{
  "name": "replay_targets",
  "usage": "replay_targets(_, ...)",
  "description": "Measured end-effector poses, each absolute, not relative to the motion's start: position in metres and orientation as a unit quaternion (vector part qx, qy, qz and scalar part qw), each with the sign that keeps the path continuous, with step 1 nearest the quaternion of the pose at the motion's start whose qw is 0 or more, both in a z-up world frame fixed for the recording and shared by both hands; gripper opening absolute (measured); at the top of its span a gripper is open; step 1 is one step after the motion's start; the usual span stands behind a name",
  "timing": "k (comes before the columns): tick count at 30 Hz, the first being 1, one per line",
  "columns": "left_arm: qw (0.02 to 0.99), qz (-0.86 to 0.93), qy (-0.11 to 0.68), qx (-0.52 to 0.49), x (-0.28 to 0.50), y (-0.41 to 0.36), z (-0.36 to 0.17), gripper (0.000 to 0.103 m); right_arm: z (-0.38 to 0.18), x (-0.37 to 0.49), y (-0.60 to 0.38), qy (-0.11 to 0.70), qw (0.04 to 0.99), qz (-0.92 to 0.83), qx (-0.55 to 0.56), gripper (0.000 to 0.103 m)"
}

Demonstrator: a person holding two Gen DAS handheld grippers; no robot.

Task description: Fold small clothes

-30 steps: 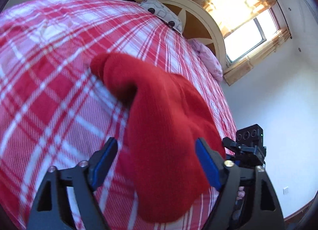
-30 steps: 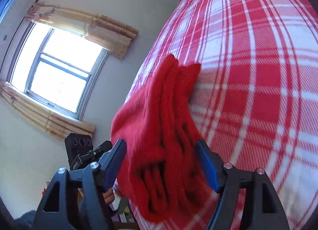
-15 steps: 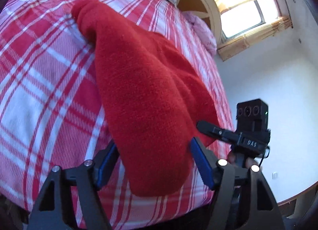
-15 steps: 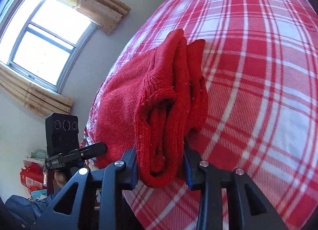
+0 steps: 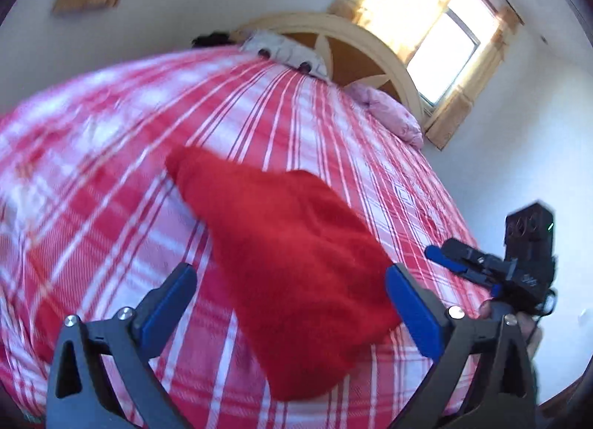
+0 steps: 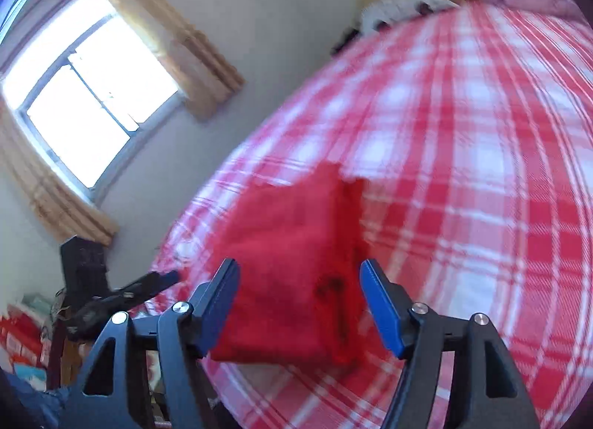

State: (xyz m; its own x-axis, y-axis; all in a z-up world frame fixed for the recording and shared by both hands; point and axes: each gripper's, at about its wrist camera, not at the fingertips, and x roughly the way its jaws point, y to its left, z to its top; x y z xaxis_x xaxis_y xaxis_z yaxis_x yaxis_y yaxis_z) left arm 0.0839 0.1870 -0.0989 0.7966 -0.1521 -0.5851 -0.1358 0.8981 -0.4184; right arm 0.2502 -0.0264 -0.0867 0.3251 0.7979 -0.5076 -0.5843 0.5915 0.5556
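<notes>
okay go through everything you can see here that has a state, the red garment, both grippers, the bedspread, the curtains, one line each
red knit garment: folded into a thick bundle, lying on the bed, held by neither gripper.
left gripper: jaws opening, pads clear of the garment.
right gripper: jaws opening, pads off the garment, nothing gripped.
red plaid bedspread: spread flat over the bed.
curtains: drawn aside, window uncovered.
pink pillow: lying at the headboard.

Folded garment on bed — near edge.
</notes>
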Motion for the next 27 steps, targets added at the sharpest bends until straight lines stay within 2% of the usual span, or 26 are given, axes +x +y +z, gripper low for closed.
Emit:
replay_targets(4, 0.937, 0.025, 0.310, -0.159, 0.110, 0.171, -0.107, 0.103, -0.102, 0.256, 0.015, 0.390, 0.793, 0.450, 0.126, 0.068)
replay_targets(7, 0.924, 0.060, 0.358, -0.122, 0.135, 0.171, -0.131, 0.103, -0.134, 0.261, 0.025, 0.423, 0.792, 0.422, 0.123, 0.068)
replay_targets(9, 0.900, 0.059, 0.414, -0.124, 0.142, 0.170, -0.158, 0.103, -0.156, 0.265, 0.028, 0.440, 0.785, 0.421, 0.118, 0.068)
replay_targets(11, 0.894, 0.036, 0.409, -0.180, 0.139, 0.184, -0.172, 0.103, -0.162, 0.261, 0.029, 0.422, 0.792, 0.427, 0.110, 0.068)
replay_targets(16, 0.894, 0.030, 0.405, -0.192, 0.132, 0.191, -0.168, 0.103, -0.157, 0.258, 0.030, 0.418, 0.800, 0.419, 0.101, 0.068)
replay_targets(22, 0.890, 0.028, 0.407, -0.205, 0.109, 0.186, -0.157, 0.103, -0.133, 0.213, -0.003, 0.363, 0.833, 0.408, 0.090, 0.068)
replay_targets(27, 0.897, 0.033, 0.413, -0.156, 0.108, 0.166, -0.158, 0.103, -0.159, 0.199, -0.003, 0.388, 0.839, 0.379, 0.050, 0.068)
